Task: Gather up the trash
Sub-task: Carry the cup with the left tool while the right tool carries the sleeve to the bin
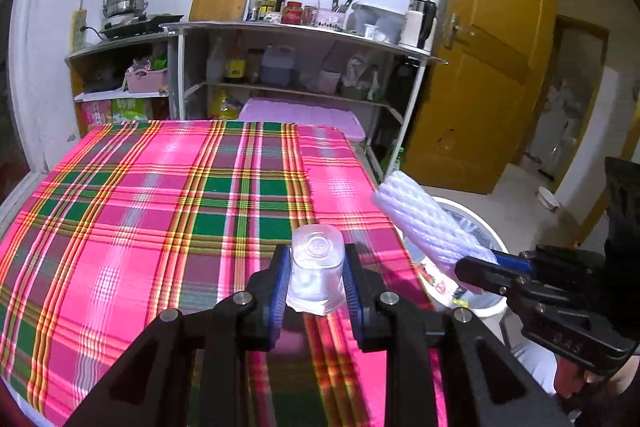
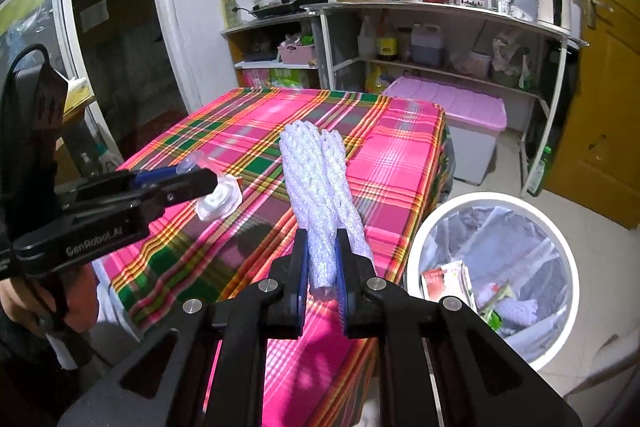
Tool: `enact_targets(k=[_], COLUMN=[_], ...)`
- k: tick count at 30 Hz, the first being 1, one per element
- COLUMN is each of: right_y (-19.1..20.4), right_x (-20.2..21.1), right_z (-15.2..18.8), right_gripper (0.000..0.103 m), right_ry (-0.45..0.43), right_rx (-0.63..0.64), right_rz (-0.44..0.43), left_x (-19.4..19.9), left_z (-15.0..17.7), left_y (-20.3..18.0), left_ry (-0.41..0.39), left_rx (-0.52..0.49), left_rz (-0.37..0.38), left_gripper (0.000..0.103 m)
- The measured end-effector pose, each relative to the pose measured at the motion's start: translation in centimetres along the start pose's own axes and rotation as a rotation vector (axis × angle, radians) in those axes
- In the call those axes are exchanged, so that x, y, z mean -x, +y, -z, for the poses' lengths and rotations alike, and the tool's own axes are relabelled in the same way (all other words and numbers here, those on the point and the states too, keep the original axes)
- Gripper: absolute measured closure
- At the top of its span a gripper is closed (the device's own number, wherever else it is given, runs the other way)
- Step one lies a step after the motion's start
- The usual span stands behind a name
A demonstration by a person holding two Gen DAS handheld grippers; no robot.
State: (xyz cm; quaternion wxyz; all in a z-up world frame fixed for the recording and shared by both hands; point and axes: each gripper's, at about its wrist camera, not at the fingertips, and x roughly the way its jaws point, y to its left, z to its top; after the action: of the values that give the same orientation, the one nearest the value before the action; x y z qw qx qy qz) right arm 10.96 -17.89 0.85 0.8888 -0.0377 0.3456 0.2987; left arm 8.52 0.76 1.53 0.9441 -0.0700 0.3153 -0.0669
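Two pieces of writing can be read: "GenRobot.AI" on the left gripper (image 2: 200, 183) body at nine o'clock in the right wrist view, and "045" on the right gripper (image 1: 476, 269) at four o'clock in the left wrist view. Left jaws clamp a clear plastic cup (image 1: 317, 269) above the plaid tablecloth (image 1: 140, 195). Right jaws pinch a white foam net (image 2: 320, 203), with the trash bin (image 2: 440, 219) at four o'clock.

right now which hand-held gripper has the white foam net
The right hand-held gripper, shut on the white foam net. The left hand-held gripper holds a clear plastic cup instead.
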Motion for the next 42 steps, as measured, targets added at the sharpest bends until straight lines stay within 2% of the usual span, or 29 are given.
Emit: enact_targets(k=[7, 18, 31, 42], right_y=[0.3, -0.2, -1.7, -5.2], right_x=[1.7, 2.8, 3.8, 5.1], right_z=[0.7, 1.4, 2.0, 2.8], right_gripper=[0.091, 0.091, 0.091, 0.091], right_ry=[-0.014, -0.022, -0.033, -0.045], right_rx=[-0.010, -0.027, -0.059, -0.127], right_rz=[0.009, 0.018, 0.040, 0.098], left_x=[1.8, 2.5, 1.9, -0.1], left_z=[1.0, 1.9, 1.7, 1.0], left_y=[-1.2, -2.5, -4.2, -7.1], left_ry=[-0.006, -0.002, 0.013, 0.032], left_rx=[-0.013, -0.028, -0.053, -0.099], left_rz=[0.024, 0.037, 0.051, 0.087], left_gripper=[0.076, 0.076, 0.076, 0.076])
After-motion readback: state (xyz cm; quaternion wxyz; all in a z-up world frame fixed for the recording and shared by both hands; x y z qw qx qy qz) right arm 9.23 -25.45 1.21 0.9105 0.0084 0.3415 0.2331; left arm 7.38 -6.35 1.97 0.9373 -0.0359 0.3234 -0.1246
